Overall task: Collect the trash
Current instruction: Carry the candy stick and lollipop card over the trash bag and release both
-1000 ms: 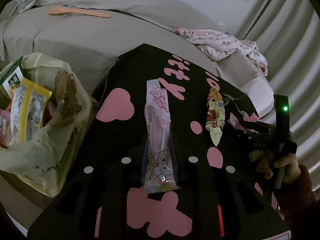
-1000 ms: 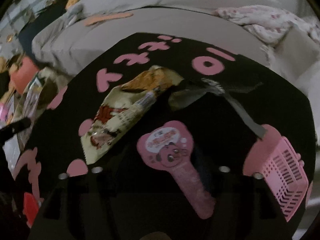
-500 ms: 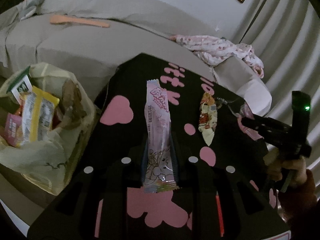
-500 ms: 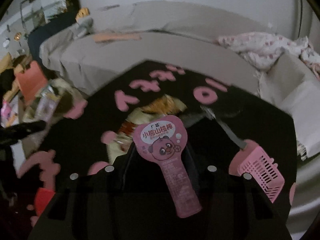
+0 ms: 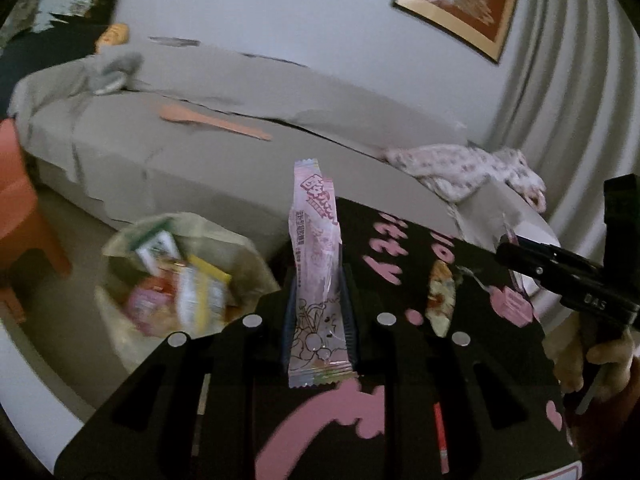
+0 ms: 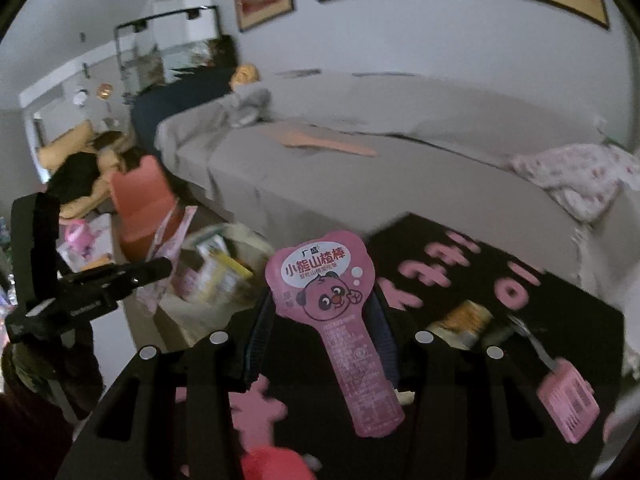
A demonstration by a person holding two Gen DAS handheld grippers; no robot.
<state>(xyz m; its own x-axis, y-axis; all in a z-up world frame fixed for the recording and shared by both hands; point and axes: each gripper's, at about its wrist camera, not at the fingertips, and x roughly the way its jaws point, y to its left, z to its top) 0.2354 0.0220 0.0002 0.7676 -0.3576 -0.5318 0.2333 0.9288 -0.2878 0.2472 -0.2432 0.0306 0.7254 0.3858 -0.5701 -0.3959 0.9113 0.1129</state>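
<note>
My left gripper [image 5: 318,276] is shut on a long pale-pink wrapper [image 5: 316,240] that stands upright between its fingers, lifted above the black table [image 5: 380,240]. In the right wrist view my right gripper [image 6: 322,304] is shut on a pink bear-faced wrapper [image 6: 324,276], also raised off the table. An open beige trash bag [image 5: 240,256] holding several wrappers sits on the floor left of the table and shows in the right wrist view too [image 6: 224,268]. A yellow snack wrapper [image 5: 440,300] still lies on the table.
A pink slotted tool [image 6: 568,396] with a metal handle lies at the table's right side. A grey sofa [image 5: 240,160] with a patterned cloth [image 5: 460,164] stands behind. An orange chair [image 5: 16,208] is at far left. A hand [image 5: 592,352] holds the right gripper.
The right gripper closed on the bear wrapper, which lay on the table, and lifted it. Both grippers rose and tilted up; the sofa and wall now fill the views.
</note>
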